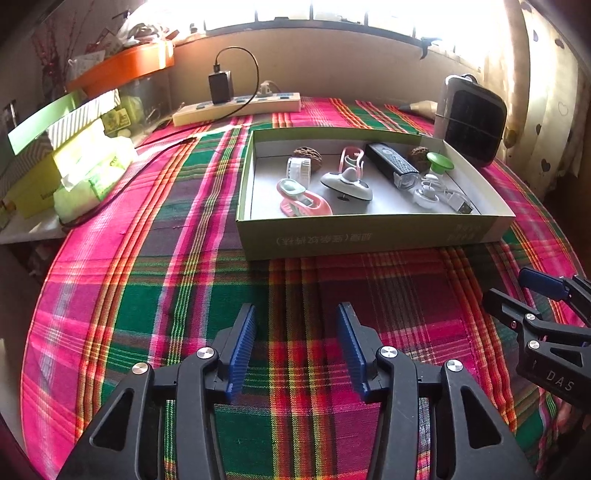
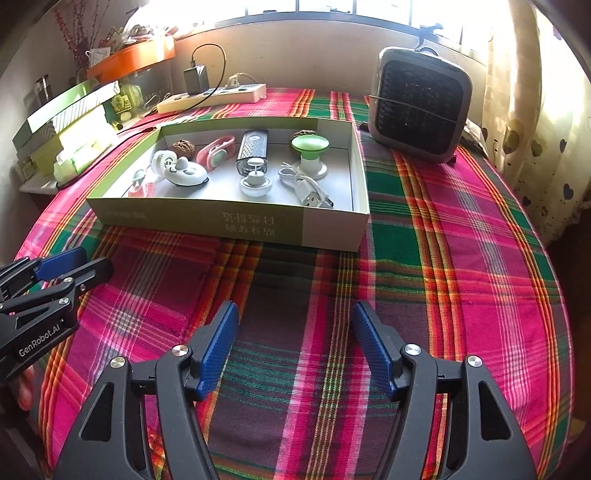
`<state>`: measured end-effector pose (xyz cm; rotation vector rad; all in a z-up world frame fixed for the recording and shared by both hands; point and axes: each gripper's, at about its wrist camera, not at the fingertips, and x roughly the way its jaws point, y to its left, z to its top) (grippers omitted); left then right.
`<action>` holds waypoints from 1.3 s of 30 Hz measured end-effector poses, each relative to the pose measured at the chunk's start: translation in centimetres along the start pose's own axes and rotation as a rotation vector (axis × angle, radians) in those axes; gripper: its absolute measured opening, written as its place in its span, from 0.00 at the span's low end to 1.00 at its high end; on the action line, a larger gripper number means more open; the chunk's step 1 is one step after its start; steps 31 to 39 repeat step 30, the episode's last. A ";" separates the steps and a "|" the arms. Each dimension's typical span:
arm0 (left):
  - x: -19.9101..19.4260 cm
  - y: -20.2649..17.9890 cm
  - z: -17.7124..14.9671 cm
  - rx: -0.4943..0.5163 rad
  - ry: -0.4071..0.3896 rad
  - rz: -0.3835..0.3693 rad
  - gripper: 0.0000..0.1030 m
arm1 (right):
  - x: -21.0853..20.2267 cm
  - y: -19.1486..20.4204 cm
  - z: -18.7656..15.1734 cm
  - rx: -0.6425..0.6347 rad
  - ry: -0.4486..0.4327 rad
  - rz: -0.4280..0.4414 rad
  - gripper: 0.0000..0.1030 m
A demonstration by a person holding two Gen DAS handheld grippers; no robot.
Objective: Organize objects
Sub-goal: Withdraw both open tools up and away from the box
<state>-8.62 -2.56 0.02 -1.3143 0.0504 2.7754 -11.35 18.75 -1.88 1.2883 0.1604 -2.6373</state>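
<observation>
Cardboard tray (image 1: pixel 369 236) lies on the plaid-clothed surface (image 1: pixel 207 302) beyond both claws, its long axis crosswise to them. Left claw (image 1: pixel 295 328) and right claw (image 2: pixel 291 332) hover spread over bare woven cloth, ribbed blue pads gripping nothing. Inside the tray, the black remote (image 1: pixel 388 164) points away; only the right view shows the mesh-fronted heater (image 2: pixel 421 107) whole.

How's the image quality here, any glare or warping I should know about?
Left wrist view: the window is blown out white and the box edges bow from fisheye. Right wrist view: same window glare, sharp tablecloth, dark corners.
</observation>
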 end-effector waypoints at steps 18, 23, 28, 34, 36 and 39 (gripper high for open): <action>0.1 -0.1 0.0 0.000 0.003 -0.011 0.46 | 0.1 -0.3 0.0 0.021 0.009 -0.018 0.74; 0.1 -0.1 0.0 0.000 0.003 -0.011 0.46 | 0.1 -0.3 0.0 0.021 0.010 -0.018 0.74; 0.1 -0.1 0.0 0.000 0.003 -0.010 0.46 | 0.1 -0.3 0.0 0.021 0.010 -0.018 0.74; 0.1 -0.1 0.0 0.000 0.003 -0.011 0.46 | 0.1 -0.3 0.0 0.021 0.010 -0.018 0.74; 0.1 -0.1 0.0 0.000 0.003 -0.011 0.46 | 0.1 -0.3 0.0 0.021 0.010 -0.018 0.74; 0.1 -0.1 0.0 0.000 0.003 -0.011 0.46 | 0.1 -0.3 0.0 0.021 0.010 -0.018 0.74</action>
